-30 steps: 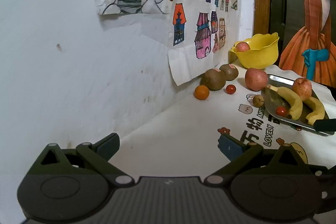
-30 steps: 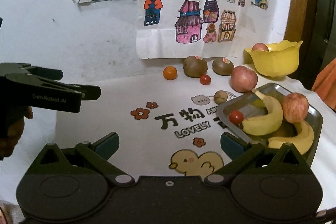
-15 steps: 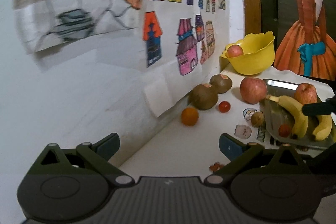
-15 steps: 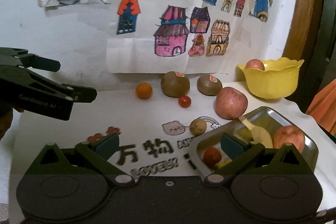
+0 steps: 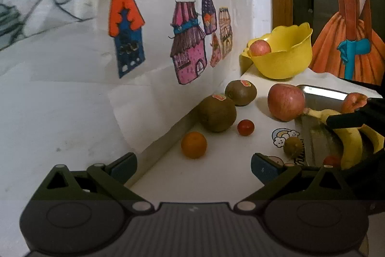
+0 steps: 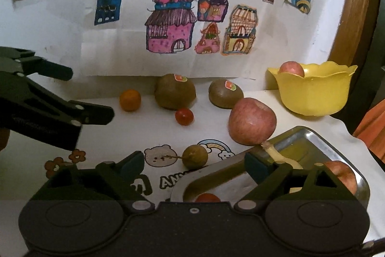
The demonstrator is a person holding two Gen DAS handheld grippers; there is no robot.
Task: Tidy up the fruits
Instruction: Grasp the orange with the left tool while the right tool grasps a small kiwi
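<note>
Both grippers have pushed in closer to the fruit since a second ago; the wall drawings and the whole fruit row look much bigger now in both views.

The left gripper [image 5: 193, 164] has its fingers spread wide with nothing between them, lined up on the small orange [image 5: 194, 145], which sits near the wall. Just past it are two kiwis with stickers, the near kiwi [image 5: 217, 113] and the far kiwi [image 5: 240, 92], nearly touching each other. A cherry tomato [image 5: 245, 127] sits just beside the near kiwi.

The right gripper [image 6: 193, 165] is spread open too, holding nothing, hovering over the near corner of the metal tray [image 6: 320, 143]. The small brownish-green fruit [image 6: 195, 157] with a thin stem lies on the printed cloth [image 6: 149, 134] right between its fingers, just outside the tray's corner. The big red apple [image 6: 252, 124] sits against the tray's far edge.

In the tray: bananas [image 5: 351, 143], another apple [image 6: 341, 174] and a second tomato [image 6: 207, 197], mostly hidden behind the gripper. The yellow bowl [image 6: 312, 93] stands behind the tray with one apple in the bowl [image 6: 291, 68].
</note>
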